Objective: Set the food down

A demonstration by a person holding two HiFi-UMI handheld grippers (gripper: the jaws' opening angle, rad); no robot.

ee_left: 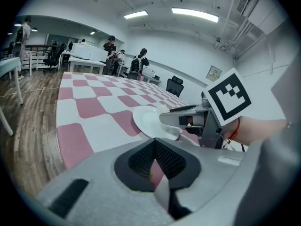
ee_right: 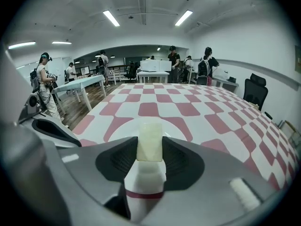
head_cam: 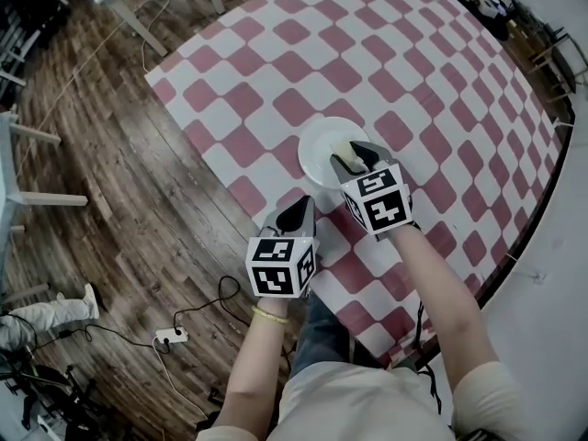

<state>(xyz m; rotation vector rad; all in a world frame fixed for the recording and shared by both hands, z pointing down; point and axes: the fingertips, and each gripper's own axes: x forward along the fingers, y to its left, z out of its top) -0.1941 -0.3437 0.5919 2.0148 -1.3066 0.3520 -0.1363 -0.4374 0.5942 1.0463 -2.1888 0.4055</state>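
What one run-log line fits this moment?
right claw: shut on pale food block | position: over white plate | left claw: shut, empty | status: food not yet released

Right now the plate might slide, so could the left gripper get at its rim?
Probably yes: only tablecloth lies between the left gripper and the near rim of the plate; the right gripper with the food block hangs over its right side.

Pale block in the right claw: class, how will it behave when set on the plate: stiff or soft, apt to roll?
The block keeps square edges in the right claw, so it is probably fairly firm. Its flat faces suggest it will sit on the plate rather than roll. It looks waxy, so perhaps slippery.
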